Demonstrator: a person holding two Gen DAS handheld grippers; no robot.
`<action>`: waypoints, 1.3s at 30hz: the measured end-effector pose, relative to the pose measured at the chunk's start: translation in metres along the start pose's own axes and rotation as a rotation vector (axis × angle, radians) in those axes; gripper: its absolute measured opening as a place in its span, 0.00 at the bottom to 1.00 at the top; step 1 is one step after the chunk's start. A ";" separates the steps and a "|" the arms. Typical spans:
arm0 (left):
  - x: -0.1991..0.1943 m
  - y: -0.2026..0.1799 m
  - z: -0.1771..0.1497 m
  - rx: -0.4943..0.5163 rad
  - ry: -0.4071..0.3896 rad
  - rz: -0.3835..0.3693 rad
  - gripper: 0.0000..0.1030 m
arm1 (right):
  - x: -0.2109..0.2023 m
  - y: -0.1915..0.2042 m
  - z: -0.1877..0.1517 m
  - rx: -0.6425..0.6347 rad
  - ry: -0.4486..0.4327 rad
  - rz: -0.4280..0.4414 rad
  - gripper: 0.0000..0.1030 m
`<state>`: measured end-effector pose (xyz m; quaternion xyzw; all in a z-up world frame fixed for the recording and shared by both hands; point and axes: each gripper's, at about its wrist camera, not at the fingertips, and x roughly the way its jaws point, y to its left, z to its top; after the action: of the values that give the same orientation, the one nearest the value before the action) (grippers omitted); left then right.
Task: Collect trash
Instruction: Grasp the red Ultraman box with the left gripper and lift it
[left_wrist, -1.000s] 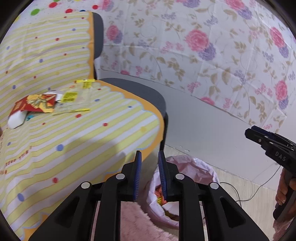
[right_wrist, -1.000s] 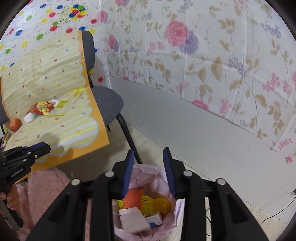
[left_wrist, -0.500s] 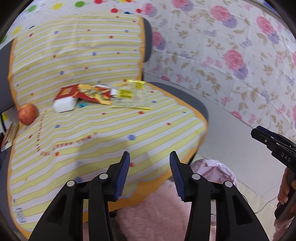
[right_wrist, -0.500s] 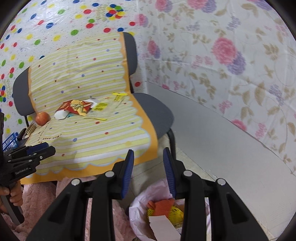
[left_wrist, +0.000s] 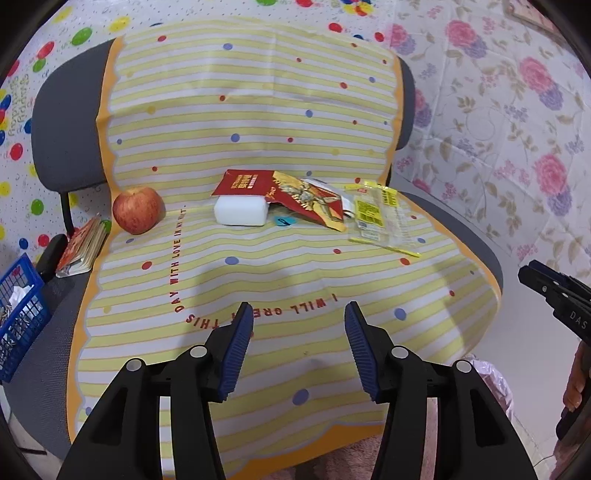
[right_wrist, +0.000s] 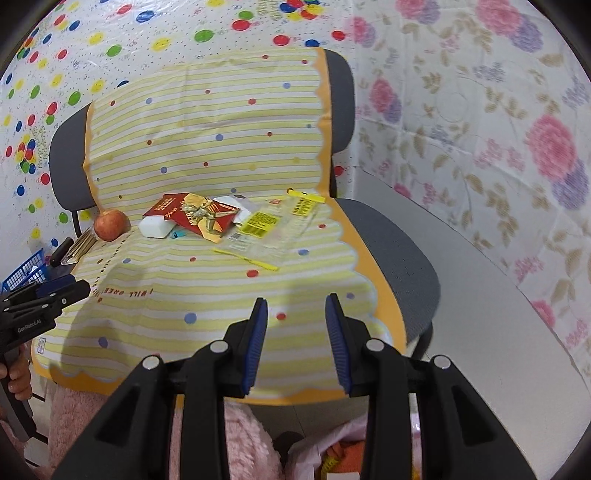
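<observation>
A red and gold snack wrapper (left_wrist: 295, 195) (right_wrist: 199, 218), a clear wrapper with yellow labels (left_wrist: 376, 218) (right_wrist: 266, 229) and a white block (left_wrist: 240, 210) (right_wrist: 157, 226) lie at the back of the striped chair seat (left_wrist: 258, 280) (right_wrist: 221, 280). My left gripper (left_wrist: 298, 325) is open and empty above the seat's front, well short of the trash. My right gripper (right_wrist: 295, 317) is open and empty over the seat's front right edge. A pink trash bag (right_wrist: 332, 454) (left_wrist: 491, 380) stands on the floor below the seat.
A red apple (left_wrist: 137, 209) (right_wrist: 110, 224) sits at the seat's left. A book (left_wrist: 83, 245) and a blue basket (left_wrist: 18, 314) lie further left. Floral-papered wall (right_wrist: 480, 129) rises to the right. Pink fluffy fabric (right_wrist: 110, 435) is under the grippers.
Both grippers have swung up and left from the trash bag toward the chair seat. The left gripper's jaws have opened wider. The apple, book and basket have come into view.
</observation>
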<state>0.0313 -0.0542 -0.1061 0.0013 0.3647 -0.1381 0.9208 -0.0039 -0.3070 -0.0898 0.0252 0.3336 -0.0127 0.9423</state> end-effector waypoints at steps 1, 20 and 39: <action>0.004 0.003 0.003 -0.005 0.004 -0.003 0.59 | 0.006 0.002 0.006 -0.007 0.003 0.001 0.31; 0.118 0.014 0.070 -0.114 0.062 -0.053 0.53 | 0.102 0.010 0.064 -0.035 0.031 0.013 0.33; 0.206 0.024 0.121 -0.305 0.155 -0.103 0.43 | 0.149 -0.013 0.073 -0.026 0.068 0.013 0.31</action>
<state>0.2619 -0.0955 -0.1578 -0.1466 0.4510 -0.1274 0.8711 0.1573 -0.3250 -0.1272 0.0154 0.3656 -0.0015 0.9306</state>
